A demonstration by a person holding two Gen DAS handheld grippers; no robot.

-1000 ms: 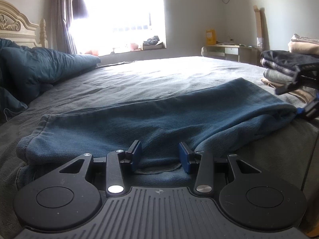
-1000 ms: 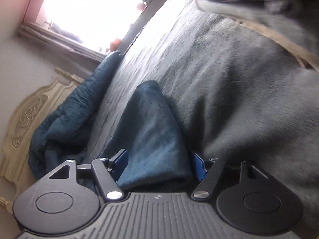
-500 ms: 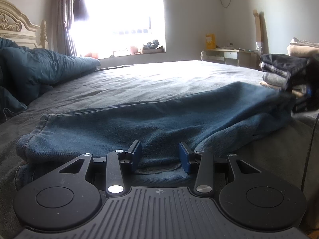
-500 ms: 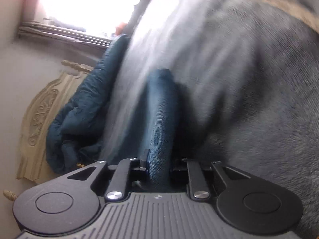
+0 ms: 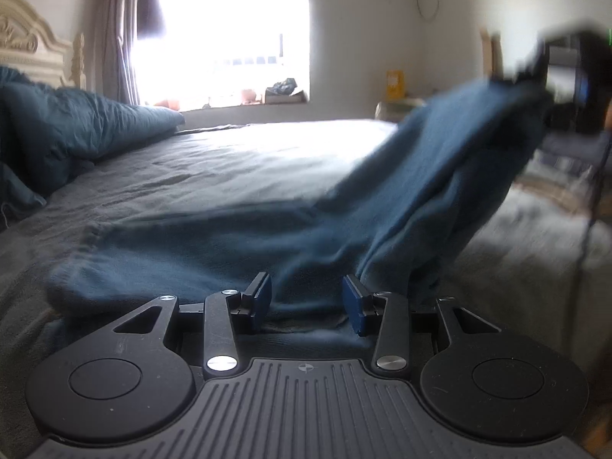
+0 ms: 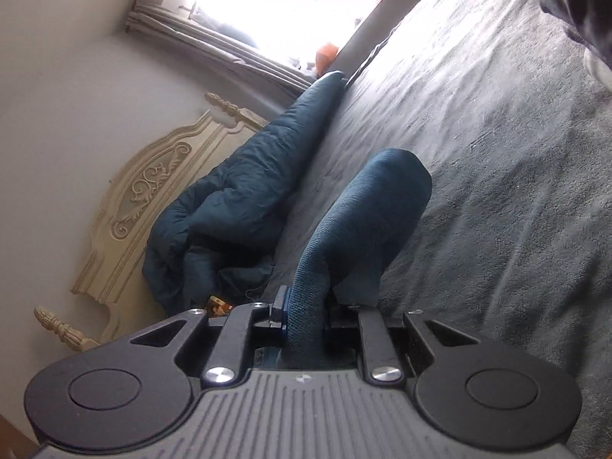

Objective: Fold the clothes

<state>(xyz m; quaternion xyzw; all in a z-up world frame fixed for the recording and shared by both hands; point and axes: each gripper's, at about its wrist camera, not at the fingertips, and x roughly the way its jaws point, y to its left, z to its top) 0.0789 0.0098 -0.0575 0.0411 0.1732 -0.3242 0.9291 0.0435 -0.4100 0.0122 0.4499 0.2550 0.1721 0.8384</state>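
In the left wrist view, the left gripper sits low at the near edge of the bed, its blue-padded fingers parted around a bunched fold of the dark blue knitted garment; the blurred picture leaves it unclear whether the pads actually press the cloth. The garment lies spread across the grey bedsheet toward the left. Its right end rises off the bed in a slanted sheet up to the right gripper, which shows there only as a dark smear.

In the right wrist view, the right gripper is clenched on a rolled edge of the same garment, which arches away from the jaws and drops to the grey bedsheet.

Farther off, a rumpled dark teal quilt is heaped against the cream carved headboard. Beyond the bed stands a bright window with a grey curtain at its left.
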